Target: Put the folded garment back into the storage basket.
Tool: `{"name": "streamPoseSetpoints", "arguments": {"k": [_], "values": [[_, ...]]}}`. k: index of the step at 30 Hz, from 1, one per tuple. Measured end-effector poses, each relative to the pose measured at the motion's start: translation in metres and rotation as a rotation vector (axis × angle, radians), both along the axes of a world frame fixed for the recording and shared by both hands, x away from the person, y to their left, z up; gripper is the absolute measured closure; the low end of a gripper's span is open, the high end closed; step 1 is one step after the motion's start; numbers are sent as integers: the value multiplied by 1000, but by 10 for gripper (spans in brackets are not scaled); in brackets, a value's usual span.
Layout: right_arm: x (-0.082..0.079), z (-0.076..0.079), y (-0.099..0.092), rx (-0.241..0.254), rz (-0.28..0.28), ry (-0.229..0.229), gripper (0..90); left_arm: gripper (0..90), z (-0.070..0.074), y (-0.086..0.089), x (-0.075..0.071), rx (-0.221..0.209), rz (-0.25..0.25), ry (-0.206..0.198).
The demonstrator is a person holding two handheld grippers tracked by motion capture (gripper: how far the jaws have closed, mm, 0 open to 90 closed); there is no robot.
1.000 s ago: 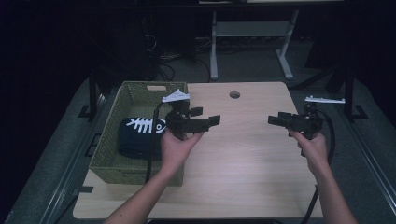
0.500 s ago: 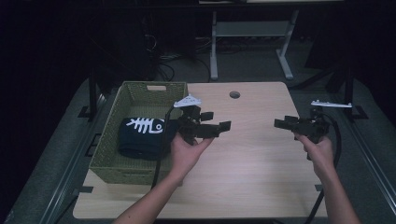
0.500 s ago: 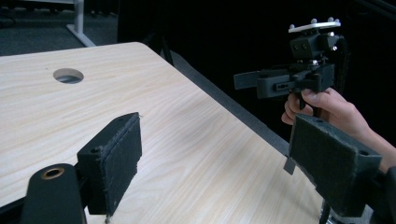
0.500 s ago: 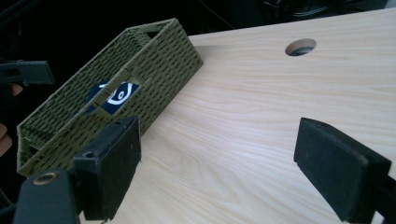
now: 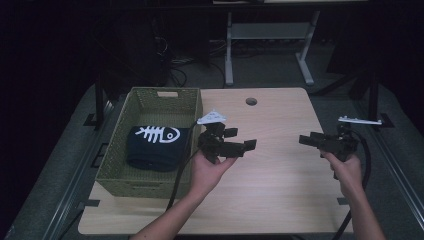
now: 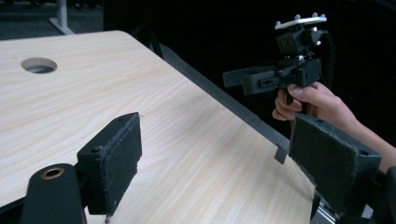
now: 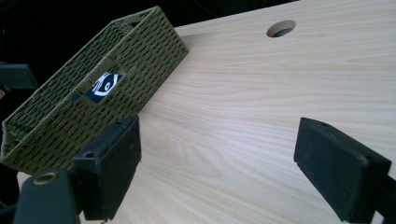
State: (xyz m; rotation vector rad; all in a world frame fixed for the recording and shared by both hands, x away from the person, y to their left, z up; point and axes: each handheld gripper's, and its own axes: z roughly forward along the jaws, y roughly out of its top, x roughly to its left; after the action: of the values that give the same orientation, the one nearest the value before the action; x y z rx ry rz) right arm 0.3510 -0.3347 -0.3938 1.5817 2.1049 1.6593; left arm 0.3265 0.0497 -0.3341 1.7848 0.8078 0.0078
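At centre frame in the high view, you hold your left tool [image 5: 240,143] above the bare desk [image 5: 280,200], jaws spread wide with nothing between them — just right of the green woven basket [image 5: 150,175]. Folded inside that basket, at left of frame, lies the dark shirt with a white fish-skeleton print [image 5: 156,146]. Your right tool [image 5: 311,140] hovers at right, jaws likewise spread and empty.

Each black tool [image 5: 244,145] carries flat padded jaws, a pale three-cornered top plate and a trailing black cable.
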Motion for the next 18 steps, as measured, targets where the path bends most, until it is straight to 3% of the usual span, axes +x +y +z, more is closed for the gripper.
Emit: {"name": "streamPoseSetpoints", "arguments": {"k": [10, 15, 18], "values": [[-11, -12, -11, -7, -16, 18, 145, 165, -17, -10, -6, 8, -36, 22], [-18, -18, -16, -24, -26, 23, 145, 165, -27, -12, -11, 19, -47, 19], [-20, -22, -18, -27, -27, 30, 145, 166, -32, -12, -15, 30, -50, -3]]}}
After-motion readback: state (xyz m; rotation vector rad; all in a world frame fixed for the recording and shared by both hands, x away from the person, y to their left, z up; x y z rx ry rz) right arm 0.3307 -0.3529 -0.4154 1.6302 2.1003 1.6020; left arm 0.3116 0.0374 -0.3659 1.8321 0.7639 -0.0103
